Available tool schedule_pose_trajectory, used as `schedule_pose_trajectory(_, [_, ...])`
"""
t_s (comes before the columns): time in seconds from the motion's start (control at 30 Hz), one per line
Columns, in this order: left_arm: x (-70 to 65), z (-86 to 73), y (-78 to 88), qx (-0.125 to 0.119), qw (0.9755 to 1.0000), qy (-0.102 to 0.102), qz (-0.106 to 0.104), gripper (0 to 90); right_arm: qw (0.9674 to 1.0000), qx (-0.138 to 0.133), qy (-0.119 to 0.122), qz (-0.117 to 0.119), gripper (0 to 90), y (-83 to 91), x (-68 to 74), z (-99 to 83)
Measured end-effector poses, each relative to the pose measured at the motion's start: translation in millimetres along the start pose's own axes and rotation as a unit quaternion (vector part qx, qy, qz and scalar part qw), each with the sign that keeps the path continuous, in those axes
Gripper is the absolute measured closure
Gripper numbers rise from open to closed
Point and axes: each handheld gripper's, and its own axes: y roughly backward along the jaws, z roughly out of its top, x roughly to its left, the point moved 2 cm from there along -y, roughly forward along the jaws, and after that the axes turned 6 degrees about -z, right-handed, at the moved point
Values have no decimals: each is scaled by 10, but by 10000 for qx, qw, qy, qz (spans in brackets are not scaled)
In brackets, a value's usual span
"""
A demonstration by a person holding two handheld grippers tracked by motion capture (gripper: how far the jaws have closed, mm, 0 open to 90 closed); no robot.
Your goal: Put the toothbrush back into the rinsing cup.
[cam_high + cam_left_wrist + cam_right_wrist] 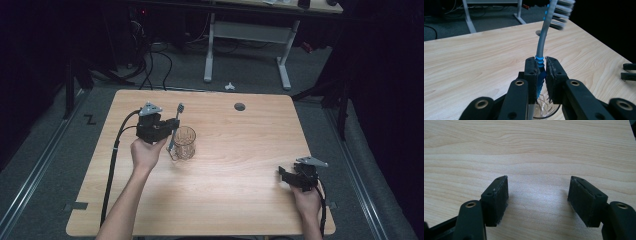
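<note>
Toothbrush (541, 42): grey handle w/ blue ribbed grip section, clamped between the pads of the left tool (541, 75). Head w/ bristles is up, tilted away from the tool; lower end of handle sits inside the glass cup (183, 142). In the high view the toothbrush (175, 127) runs at a slant, head toward the far edge, lower end at the cup's near-left rim.

Cup: clear, patterned glass, upright on the worktop (240, 165), left of centre, just right of the left tool (172, 127). In the left gripper view the cup rim (546, 110) shows directly under the jaws.

Left tool: closed on the toothbrush at the blue grip; held in the person's left hand (147, 152), cable trailing off the near-left side.

Right tool (286, 175): well apart from cup and brush, near the right edge of the worktop, held in the right hand (306, 200). Right gripper view: jaws stand wide apart, nothing between the pads (497, 200), bare wood (536, 157) beneath.

Round hole (240, 106) in the worktop near the far edge.
</note>
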Motion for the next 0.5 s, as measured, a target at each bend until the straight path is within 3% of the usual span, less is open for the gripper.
schedule_pose_trajectory(0.5, [-14,-44,22,145,9998,-81,97,797,10000,1,-1,-7,329,0,0,0])
